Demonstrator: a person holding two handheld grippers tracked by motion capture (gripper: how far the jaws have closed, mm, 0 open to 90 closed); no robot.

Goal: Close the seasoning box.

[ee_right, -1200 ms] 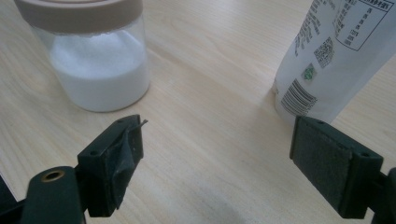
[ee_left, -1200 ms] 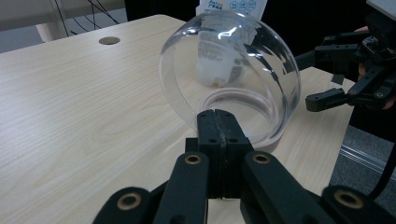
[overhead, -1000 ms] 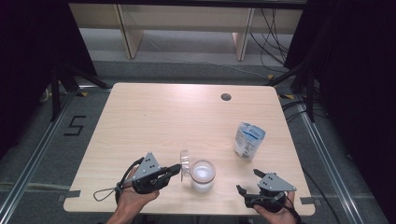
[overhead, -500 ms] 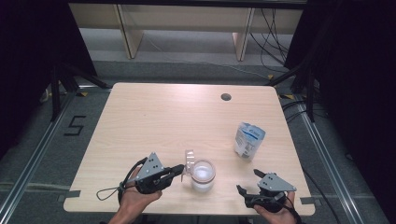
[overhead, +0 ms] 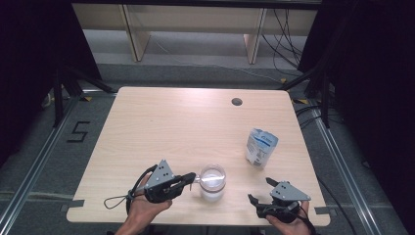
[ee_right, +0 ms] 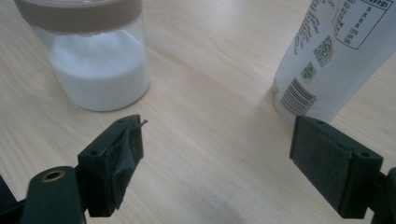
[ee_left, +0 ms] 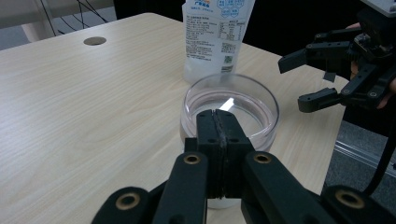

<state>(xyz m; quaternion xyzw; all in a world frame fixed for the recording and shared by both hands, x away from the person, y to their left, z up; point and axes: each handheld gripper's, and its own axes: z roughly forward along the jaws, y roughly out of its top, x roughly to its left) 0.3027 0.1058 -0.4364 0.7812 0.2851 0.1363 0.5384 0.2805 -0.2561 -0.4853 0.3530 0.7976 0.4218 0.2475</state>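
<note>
A light wooden table with a round cable hole near its far edge is seen from the high view, set on a grey floor between dark curtained sides. Pale shelving is seen beyond the table, and a "5" is marked on the floor to the left. Loose cables are seen on the floor at the far right.

Two things are counted on the table. One white stand-up pouch is stood upright toward the right side. Its label is printed in blue and black; in the left gripper view a panel of small print and a square code are seen on the pouch, and in the right gripper view a barcode and a code are seen, but none of the writing can be read. One clear glass jar, partly filled with white powder, is stood near the front edge, left of the pouch and well apart from it. In the right gripper view a pinkish-brown band is seen around its top.

Two grippers are counted. The left gripper is held just beside the jar, its jaws pressed together with nothing between them; in the left gripper view their tips are seen at the jar's near rim, though contact cannot be told. The right gripper is held low at the front right, with its jaws spread wide and empty.
</note>
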